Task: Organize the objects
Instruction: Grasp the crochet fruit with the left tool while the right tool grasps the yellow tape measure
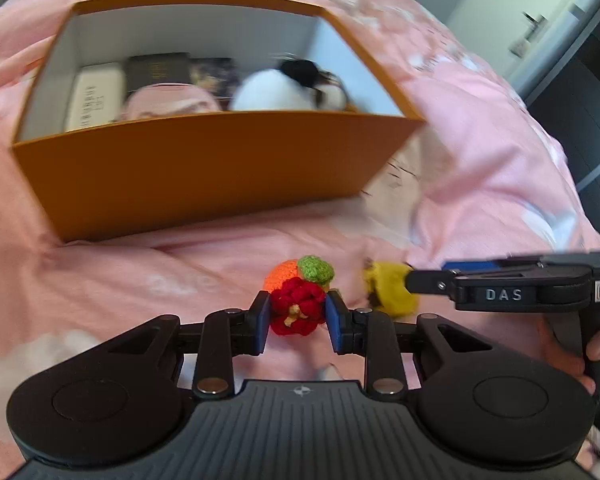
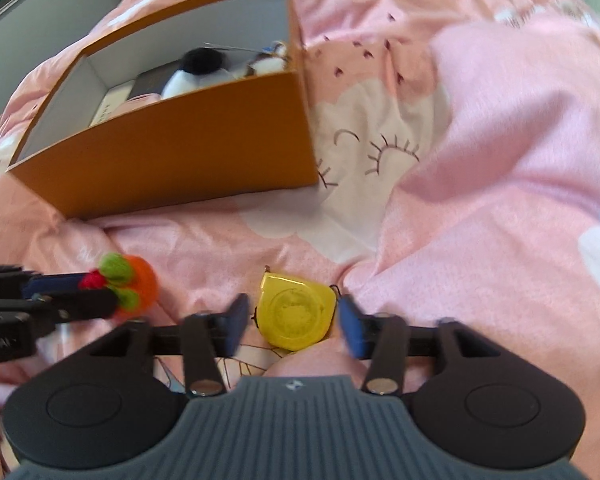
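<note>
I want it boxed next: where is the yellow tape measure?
The yellow tape measure lies on the pink bedspread between the right gripper's open jaws, right of the crocheted fruit, nearer than the orange box.

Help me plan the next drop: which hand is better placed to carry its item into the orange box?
Left. The left gripper already pinches the crocheted toy; the right gripper only straddles the yellow tape measure, jaws open. The orange box lies ahead.

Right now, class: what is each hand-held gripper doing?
Left hand-held gripper: closed on the red crochet flower.
Right hand-held gripper: open around the yellow tape measure, not gripping.
</note>
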Motion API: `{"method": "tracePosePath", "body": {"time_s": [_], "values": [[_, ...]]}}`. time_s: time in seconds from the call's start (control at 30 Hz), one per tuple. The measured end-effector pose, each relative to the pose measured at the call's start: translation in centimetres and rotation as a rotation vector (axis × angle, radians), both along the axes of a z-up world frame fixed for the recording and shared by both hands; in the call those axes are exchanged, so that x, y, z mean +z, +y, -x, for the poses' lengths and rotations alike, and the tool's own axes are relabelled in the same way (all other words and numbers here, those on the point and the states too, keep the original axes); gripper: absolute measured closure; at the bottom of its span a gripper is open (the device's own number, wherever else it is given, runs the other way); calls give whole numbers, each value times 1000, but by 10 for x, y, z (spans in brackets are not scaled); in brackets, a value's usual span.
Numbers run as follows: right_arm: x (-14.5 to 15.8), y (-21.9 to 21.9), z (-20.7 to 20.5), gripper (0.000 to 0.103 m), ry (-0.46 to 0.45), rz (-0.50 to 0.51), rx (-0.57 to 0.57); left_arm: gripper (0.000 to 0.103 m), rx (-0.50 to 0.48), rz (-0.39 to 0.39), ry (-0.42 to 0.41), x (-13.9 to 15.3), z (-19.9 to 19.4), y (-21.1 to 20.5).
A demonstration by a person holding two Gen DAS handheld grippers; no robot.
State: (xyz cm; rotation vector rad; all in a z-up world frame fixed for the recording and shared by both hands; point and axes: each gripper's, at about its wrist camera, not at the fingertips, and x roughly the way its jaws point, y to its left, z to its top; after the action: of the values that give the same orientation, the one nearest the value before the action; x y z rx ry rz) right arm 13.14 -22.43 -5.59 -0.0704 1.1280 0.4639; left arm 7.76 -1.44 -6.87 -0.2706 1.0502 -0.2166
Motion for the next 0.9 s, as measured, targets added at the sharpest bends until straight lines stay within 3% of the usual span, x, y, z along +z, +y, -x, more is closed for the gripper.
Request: {"method": "tracePosePath", "body": {"time_s": [0.3, 0.47, 0.73, 0.9], "values": [[-28, 9, -17, 43, 136, -23, -38, 70, 47, 19, 21, -7, -5, 9], [-31, 19, -14, 40, 118, 21, -3, 70, 52, 30, 34, -10, -6, 11], [-42, 12, -26, 45, 152, 2, -76, 70, 48, 27, 45, -13, -7, 11], [-49, 20, -29, 47, 142, 24, -60, 70, 44, 23, 41, -12, -7, 10]]}}
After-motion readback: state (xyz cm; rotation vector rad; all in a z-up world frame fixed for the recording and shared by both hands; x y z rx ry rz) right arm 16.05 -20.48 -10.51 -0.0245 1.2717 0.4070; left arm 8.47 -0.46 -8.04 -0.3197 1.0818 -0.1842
